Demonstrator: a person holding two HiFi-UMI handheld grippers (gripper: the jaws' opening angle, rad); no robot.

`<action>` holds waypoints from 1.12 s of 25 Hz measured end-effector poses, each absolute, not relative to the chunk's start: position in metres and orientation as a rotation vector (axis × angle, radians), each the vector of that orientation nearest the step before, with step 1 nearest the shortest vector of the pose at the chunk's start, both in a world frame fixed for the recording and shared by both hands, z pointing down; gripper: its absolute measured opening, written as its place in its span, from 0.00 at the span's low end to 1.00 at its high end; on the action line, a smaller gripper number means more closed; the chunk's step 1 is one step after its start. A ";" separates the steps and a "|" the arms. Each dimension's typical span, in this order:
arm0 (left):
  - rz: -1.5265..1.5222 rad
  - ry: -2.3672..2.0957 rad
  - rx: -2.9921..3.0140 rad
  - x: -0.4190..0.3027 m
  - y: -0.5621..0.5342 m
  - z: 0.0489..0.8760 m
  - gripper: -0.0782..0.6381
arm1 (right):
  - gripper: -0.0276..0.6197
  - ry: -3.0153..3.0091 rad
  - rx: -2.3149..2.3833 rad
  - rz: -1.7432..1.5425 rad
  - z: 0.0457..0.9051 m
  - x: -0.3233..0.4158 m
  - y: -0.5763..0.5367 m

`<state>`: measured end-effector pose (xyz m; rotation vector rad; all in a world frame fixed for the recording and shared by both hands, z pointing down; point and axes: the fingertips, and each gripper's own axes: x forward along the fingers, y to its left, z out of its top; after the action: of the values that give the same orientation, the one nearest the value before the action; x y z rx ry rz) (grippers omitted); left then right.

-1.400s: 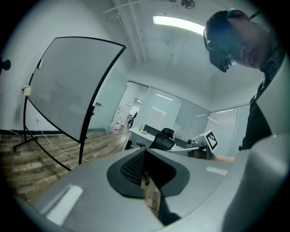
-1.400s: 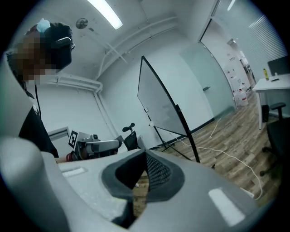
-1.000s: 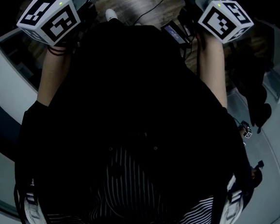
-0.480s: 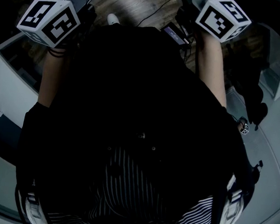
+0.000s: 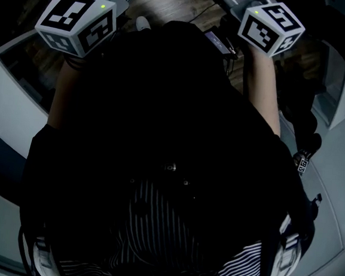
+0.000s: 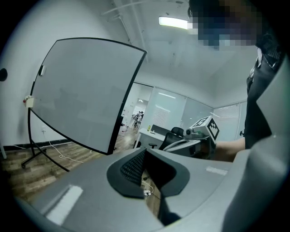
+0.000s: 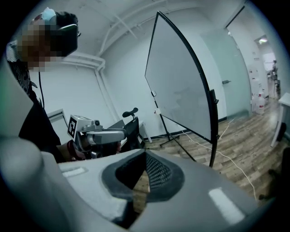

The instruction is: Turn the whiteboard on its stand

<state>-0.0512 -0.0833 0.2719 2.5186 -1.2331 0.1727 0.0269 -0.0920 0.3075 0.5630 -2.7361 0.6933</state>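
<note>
The whiteboard [image 7: 179,86] stands on its thin black stand [image 6: 34,149] on the wooden floor [image 7: 240,154], close to the white wall and well apart from both tools. The left tool [image 6: 145,152] has its pads pressed together with nothing between them. The right tool [image 7: 145,154] is likewise pressed together and empty. Both are held up in front of the person, and neither touches the board.

The first risk is the grip. With the pads together, neither tool can take the board's dark frame, so a turn attempted this way would be a push with the tips. On the smooth panel those tips would likely skid off rather than rotate it.

The second is the stand. Its legs look slender and the board sits high and broad, so a push near the upper edge could tip or slide the whole stand rather than swing the panel on its pivots.

The third is the white cable [image 7: 235,167] trailing across the floor by the stand's feet. It could catch a foot on the approach or snag a leg if the stand shifts.

The wall is close behind, so a fast swing could knock an edge of the board against it.
</note>
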 end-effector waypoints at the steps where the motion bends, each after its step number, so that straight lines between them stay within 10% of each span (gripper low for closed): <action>1: 0.165 -1.236 2.513 -0.052 -0.082 0.273 0.11 | 0.04 -2.737 0.559 0.703 0.307 0.027 -0.092; 28: 0.168 -1.056 2.516 -0.031 -0.080 0.279 0.11 | 0.04 -2.716 0.601 0.843 0.322 0.034 -0.087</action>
<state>-0.0307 -0.0802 0.2794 2.5160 -1.0564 0.1683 0.0342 -0.0872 0.3223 0.6010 -2.7157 0.8428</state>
